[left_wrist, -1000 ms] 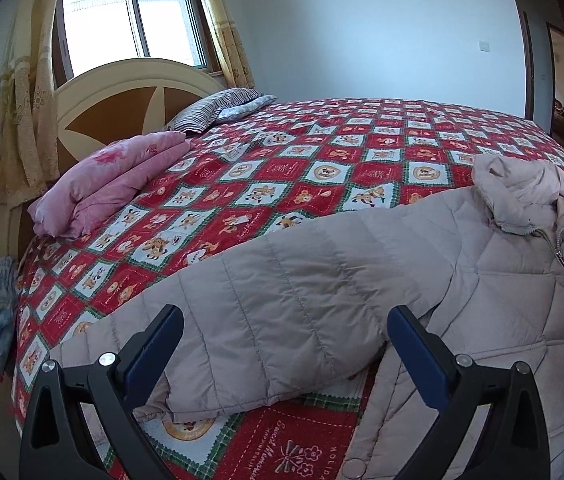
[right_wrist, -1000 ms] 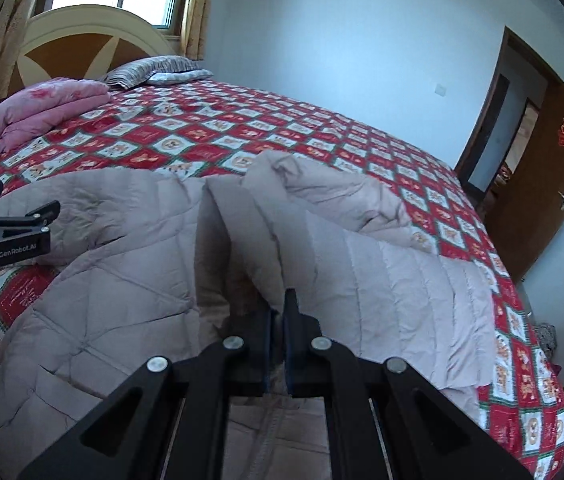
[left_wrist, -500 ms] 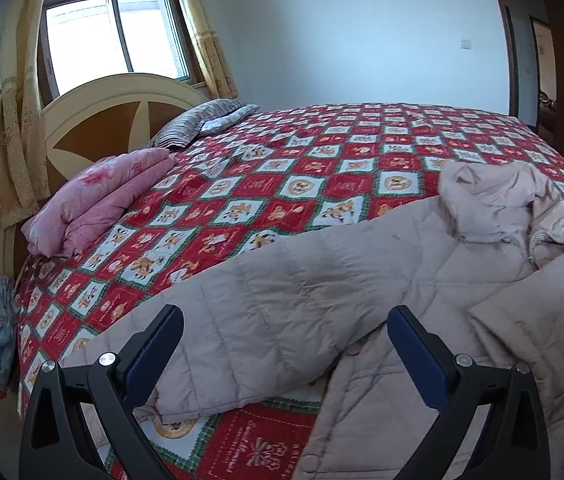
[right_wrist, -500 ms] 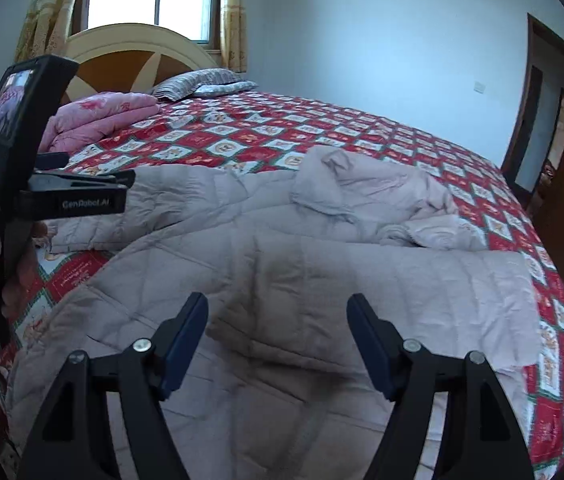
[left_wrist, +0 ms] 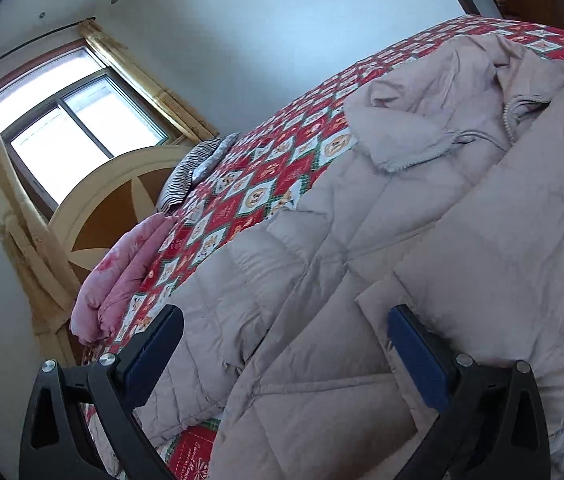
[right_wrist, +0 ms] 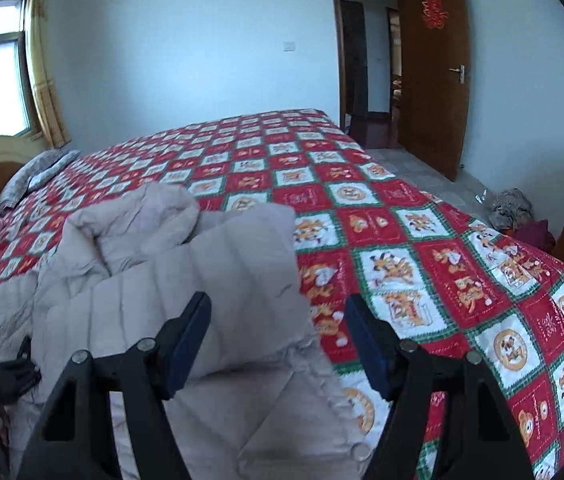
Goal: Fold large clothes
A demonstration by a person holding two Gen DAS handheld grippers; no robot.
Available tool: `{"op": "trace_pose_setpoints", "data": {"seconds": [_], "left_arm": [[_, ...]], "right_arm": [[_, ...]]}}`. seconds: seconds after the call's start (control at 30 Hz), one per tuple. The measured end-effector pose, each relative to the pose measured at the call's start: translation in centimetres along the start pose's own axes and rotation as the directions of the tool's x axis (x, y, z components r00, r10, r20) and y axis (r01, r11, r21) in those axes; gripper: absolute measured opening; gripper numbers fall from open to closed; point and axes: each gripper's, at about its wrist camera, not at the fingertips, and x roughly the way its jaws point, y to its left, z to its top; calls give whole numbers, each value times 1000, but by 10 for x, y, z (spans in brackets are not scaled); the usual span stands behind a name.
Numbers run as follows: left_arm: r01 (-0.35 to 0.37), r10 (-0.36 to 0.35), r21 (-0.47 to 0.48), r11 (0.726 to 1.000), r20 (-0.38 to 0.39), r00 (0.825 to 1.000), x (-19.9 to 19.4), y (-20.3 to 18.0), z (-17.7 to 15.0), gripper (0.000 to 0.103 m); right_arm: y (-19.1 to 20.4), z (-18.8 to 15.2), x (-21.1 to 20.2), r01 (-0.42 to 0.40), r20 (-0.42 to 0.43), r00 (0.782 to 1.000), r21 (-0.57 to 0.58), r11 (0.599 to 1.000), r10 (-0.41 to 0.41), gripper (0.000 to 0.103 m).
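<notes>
Jacket [left_wrist: 361,280] on quilted bed [right_wrist: 421,240]; left claw [left_wrist: 282,344], right claw [right_wrist: 278,336] wide, empty.

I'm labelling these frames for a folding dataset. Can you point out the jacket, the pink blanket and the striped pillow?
jacket [left_wrist: 361,280]: left wrist view, on the quilted body panel.
pink blanket [left_wrist: 122,276]: left wrist view, on its folded top.
striped pillow [left_wrist: 184,172]: left wrist view, on the striped face near the headboard.

L cam tilted, close over jacket [left_wrist: 321,280] — R cam faces door [right_wrist: 429,68]; both share bed [right_wrist: 441,240].
</notes>
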Motion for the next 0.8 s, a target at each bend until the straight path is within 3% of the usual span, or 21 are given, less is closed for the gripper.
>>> {"op": "trace_pose_setpoints", "data": {"seconds": [0.17, 0.27, 0.37, 0.67, 0.8], "left_arm": [[34, -35, -41, 999, -19, 999, 9, 10, -3, 102], [34, -34, -52, 998, -10, 999, 7, 8, -5, 102], [62, -63, -64, 996, -8, 998, 8, 8, -3, 102], [136, -141, -98, 986, -45, 989, 25, 0, 2, 102], [155, -162, -121, 981, -50, 986, 27, 1, 1, 102]], "right_arm": [[11, 22, 40, -56, 15, 998, -51, 997, 57, 48], [26, 12, 89, -58, -109, 993, -112, 992, 45, 42], [18, -13, 132, -49, -236, 971, -87, 995, 27, 39], [14, -15, 128, -37, -229, 973, -120, 992, 9, 38], [14, 6, 88, -72, -62, 996, -78, 994, 68, 41]]}}
